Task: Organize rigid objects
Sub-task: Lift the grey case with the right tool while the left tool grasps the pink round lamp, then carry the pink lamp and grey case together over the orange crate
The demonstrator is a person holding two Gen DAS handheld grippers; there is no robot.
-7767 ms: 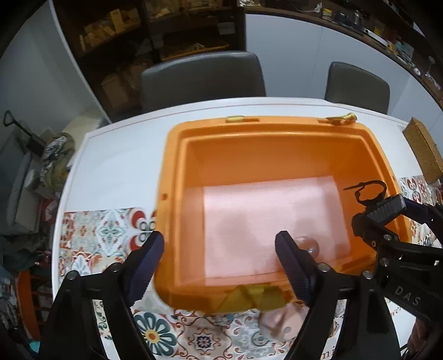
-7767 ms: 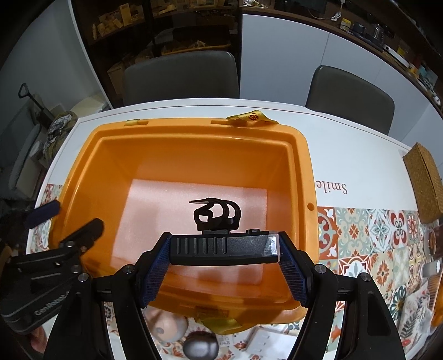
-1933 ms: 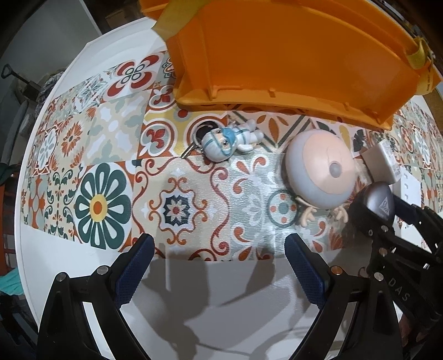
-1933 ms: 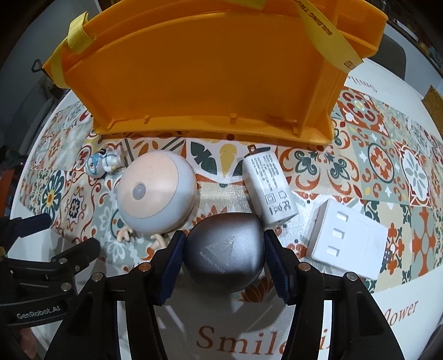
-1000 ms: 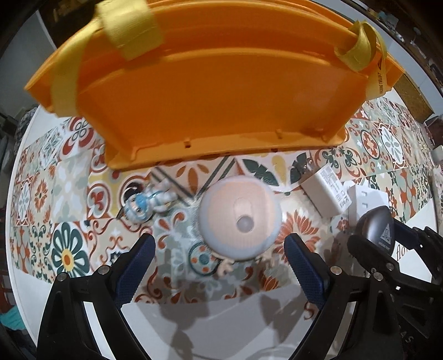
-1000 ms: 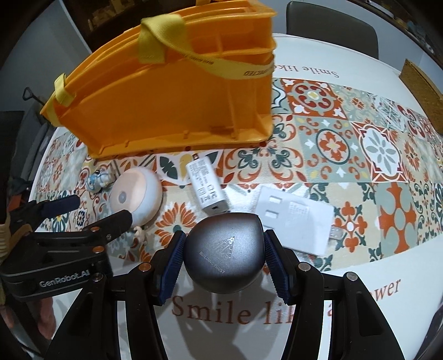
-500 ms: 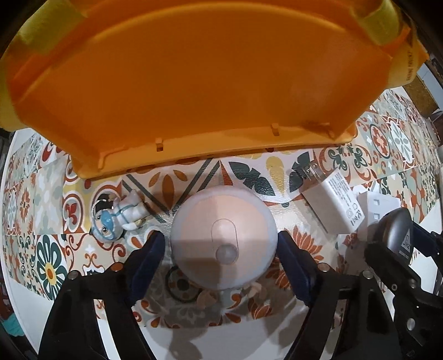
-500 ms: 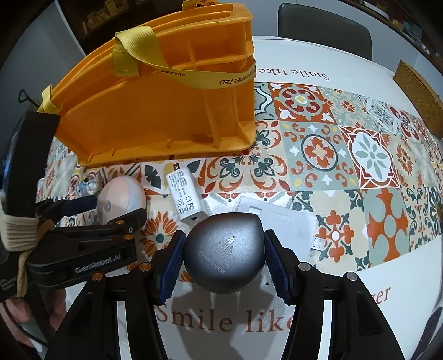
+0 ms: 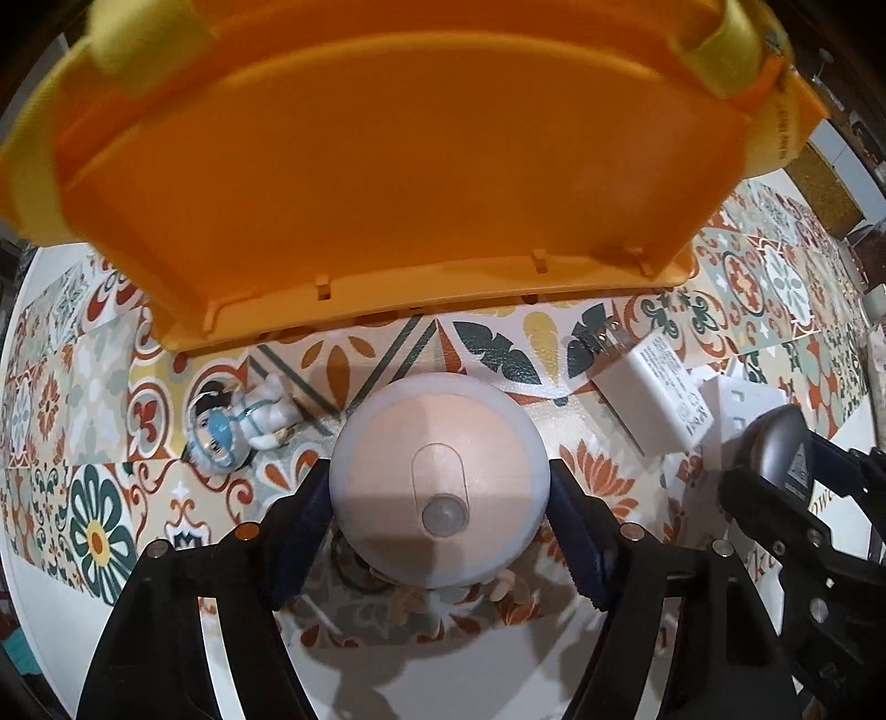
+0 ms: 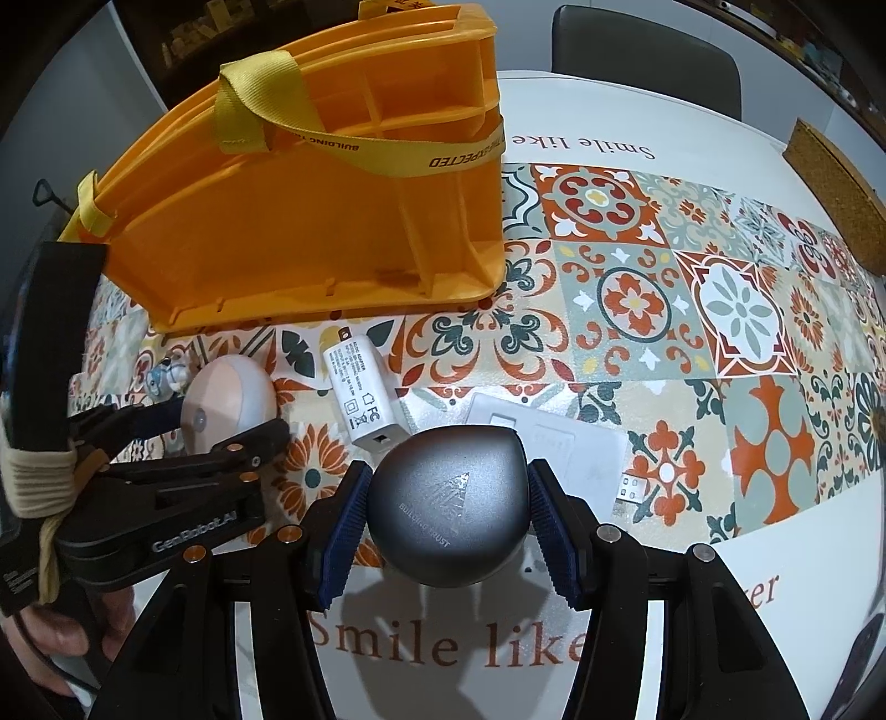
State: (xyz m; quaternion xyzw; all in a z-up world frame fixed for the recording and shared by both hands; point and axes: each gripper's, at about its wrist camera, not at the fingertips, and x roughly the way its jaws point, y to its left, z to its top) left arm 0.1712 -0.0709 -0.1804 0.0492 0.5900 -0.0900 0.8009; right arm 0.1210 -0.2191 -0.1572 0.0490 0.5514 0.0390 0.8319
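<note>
My left tool (image 9: 440,512) has just been closing on the dome (image 9: 440,482); the right tool (image 10: 446,515) grips the pod (image 10: 448,507). Next, I judge, both lift into the bin (image 10: 310,221).

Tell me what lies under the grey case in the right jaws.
Under the grey case lies a white socket block, partly covered, with a USB plug poking out. Its covered part is hidden.

A: Far end of right wrist view?
B: Grey chair (image 10: 648,39), top centre, behind white table (image 10: 692,626). Patterned tile mat (image 10: 714,310) spans mid-frame.
A: Upper right?
B: Brown woven piece (image 10: 836,160), possibly a cork mat, lying on the table edge.
</note>
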